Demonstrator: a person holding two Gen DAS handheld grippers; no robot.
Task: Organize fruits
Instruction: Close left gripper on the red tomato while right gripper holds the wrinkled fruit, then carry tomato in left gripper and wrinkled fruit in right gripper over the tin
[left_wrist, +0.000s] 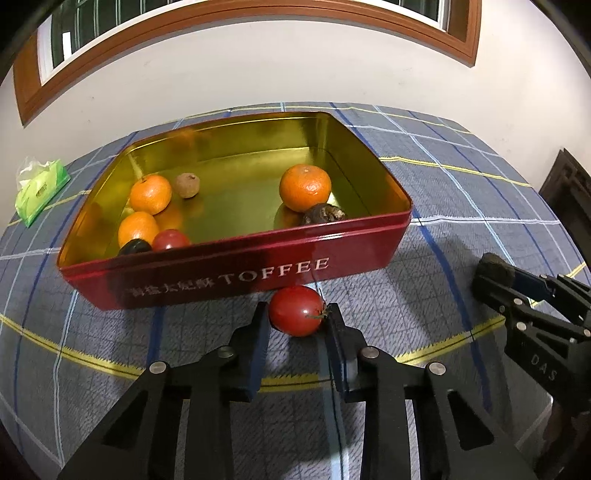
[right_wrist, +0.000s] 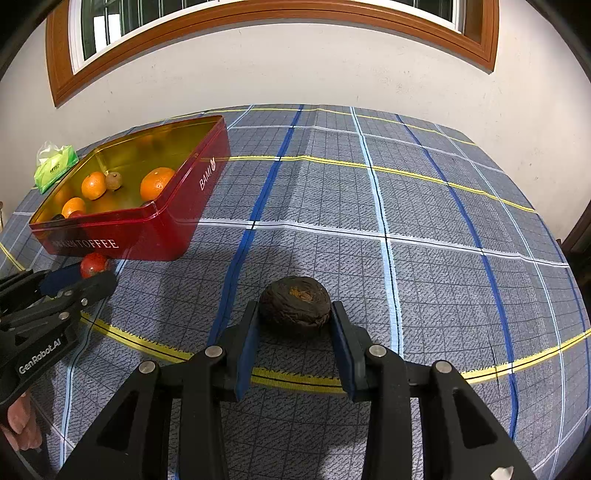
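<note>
Left fingers (left_wrist: 297, 314) grip a red tomato (left_wrist: 295, 310); only the right view shows right fingers (right_wrist: 295, 314) gripping a wrinkled dark fruit (right_wrist: 294, 302).

Both hand-held grippers, left (left_wrist: 297, 314) and right (right_wrist: 294, 312), angle downward (jaws clamped).

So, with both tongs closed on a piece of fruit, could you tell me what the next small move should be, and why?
Probably lift the left tongs straight up. Their pads press the red tomato, which sits on the cloth right against the front wall of the red tin, so it must clear that wall before going in. The right tongs can wait with the dark wrinkled fruit.
</note>
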